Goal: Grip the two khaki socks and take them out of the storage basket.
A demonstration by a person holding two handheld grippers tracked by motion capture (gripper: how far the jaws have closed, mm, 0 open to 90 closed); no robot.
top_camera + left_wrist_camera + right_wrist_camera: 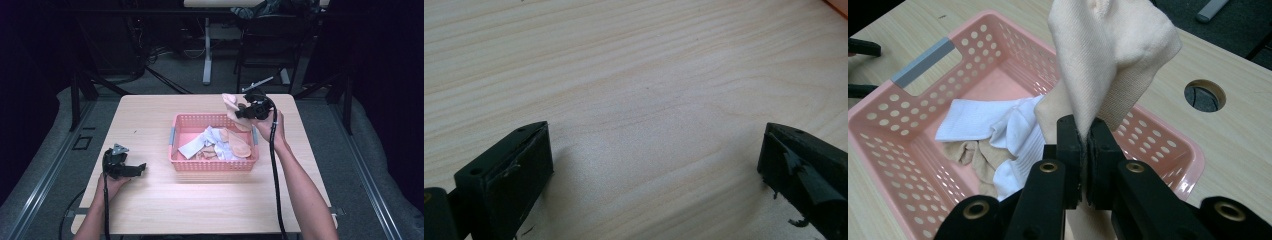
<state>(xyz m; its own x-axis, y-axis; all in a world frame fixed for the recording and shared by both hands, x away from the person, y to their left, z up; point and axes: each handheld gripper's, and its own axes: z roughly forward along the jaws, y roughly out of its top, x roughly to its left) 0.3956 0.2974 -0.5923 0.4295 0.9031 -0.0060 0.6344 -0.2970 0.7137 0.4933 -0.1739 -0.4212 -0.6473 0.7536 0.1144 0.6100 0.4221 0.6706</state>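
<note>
A pink plastic basket (214, 166) with grey handles stands mid-table and holds white and beige socks (220, 145). My right gripper (243, 112) hovers over the basket's far right corner, shut on a beige sock (231, 106) that sticks up above the jaws and also hangs below them. In the right gripper view the sock (1108, 55) is pinched between the two pads of the gripper (1085, 145), above the basket (878, 120). My left gripper (136, 169) rests low over the table at the left, open, with only bare wood (649, 125) between its fingers (519, 170).
The wooden table (150, 205) has a round cable hole (1204, 95) near its far right side. White socks (993, 125) and a crumpled beige one (973, 155) lie in the basket. Table legs, stands and cables crowd the dark floor beyond the far edge.
</note>
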